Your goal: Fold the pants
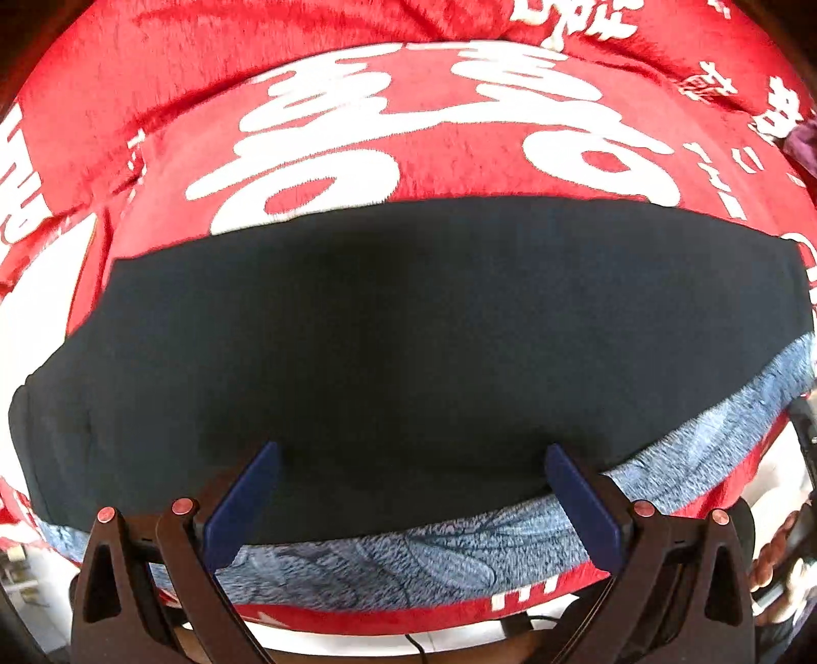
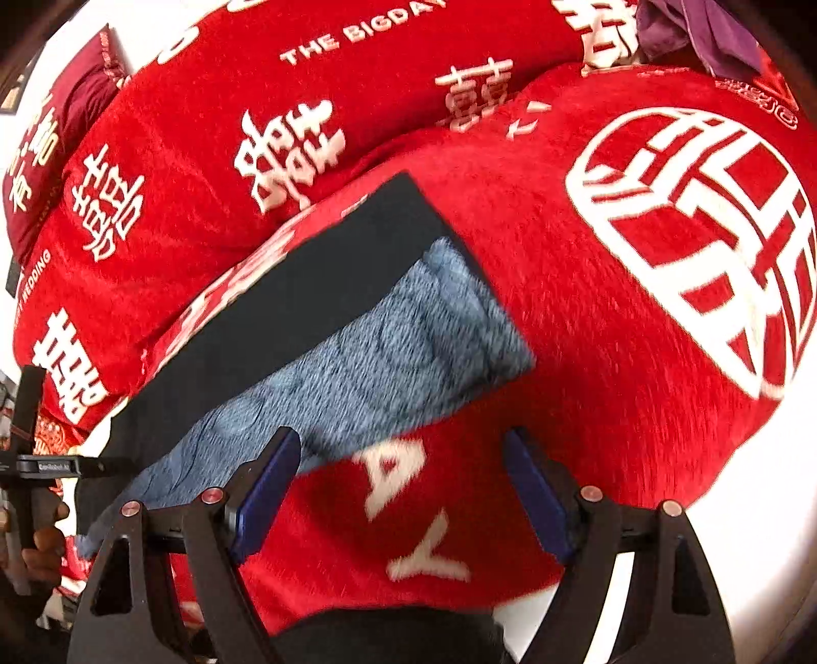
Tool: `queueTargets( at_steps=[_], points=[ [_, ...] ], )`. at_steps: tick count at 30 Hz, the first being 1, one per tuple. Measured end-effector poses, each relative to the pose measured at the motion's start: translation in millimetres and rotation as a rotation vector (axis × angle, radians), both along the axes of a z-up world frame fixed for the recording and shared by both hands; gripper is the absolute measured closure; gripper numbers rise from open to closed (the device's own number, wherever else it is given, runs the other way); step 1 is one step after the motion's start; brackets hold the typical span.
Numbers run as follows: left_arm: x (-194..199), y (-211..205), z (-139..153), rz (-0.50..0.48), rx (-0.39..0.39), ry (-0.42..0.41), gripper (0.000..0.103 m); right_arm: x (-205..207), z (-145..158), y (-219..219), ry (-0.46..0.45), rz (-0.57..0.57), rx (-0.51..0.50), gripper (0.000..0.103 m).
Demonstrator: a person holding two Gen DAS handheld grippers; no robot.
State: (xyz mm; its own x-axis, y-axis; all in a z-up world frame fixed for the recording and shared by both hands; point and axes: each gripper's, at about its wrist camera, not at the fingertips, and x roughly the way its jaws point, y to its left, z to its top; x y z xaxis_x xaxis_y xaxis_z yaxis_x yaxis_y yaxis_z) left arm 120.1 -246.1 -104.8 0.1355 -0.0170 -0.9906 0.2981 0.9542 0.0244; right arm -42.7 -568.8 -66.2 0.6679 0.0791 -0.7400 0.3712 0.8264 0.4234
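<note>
The dark navy pants, soft fabric with a blue-grey fleecy lining turned out along one edge, lie flat as a wide folded band on a red plush blanket printed with large white characters. In the left wrist view the band fills the middle of the frame from 9 o'clock to 3 o'clock, and the fleecy lining strip runs along its near edge from 7 o'clock up to 3 o'clock.

The left tongs stand wide apart at 6 o'clock, blue pads over the near edge of the pants, nothing clamped between them; whether the tips touch the cloth cannot be told.

In the right wrist view the pants stretch slantwise from 8 o'clock toward the centre, lining facing up on the near side. The right tongs are also spread apart at 6 o'clock, holding nothing, over bare blanket just beside the lining's near edge. A purple cloth lies at 1 o'clock, well apart from the pants.
</note>
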Motion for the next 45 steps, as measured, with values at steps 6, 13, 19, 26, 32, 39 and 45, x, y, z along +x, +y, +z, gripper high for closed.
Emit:
queueTargets(
  at_steps=[6, 13, 19, 26, 32, 39, 45],
  points=[
    [8, -1, -5, 0.042, -0.008, -0.006, 0.0, 17, 0, -8, -0.103, 0.021, 0.009, 0.019],
    [16, -3, -7, 0.105, -0.006, -0.006, 0.0, 29, -3, -1, -0.119, 0.135, 0.108, 0.034],
    [34, -23, -7, 0.174, 0.037, -0.018, 0.0, 40, -4, 1, -0.163, 0.142, 0.176, 0.02],
    [34, -54, -4, 0.095, 0.192, -0.142, 0.0, 66, 5, 7, -0.079, 0.082, 0.067, 0.08],
    [16, -80, 4, -0.098, 0.363, -0.322, 0.0, 65, 57, 45, -0.074, 0.09, -0.182, 0.087],
    [53, 53, 57, 0.1, -0.116, -0.183, 0.0, 79, 120, 140, -0.115, 0.198, -0.543, 0.088],
    [56, 175, 44, 0.282, -0.186, -0.128, 0.0, 94, 119, 254, -0.145, 0.353, -0.828, 0.087]
  ],
)
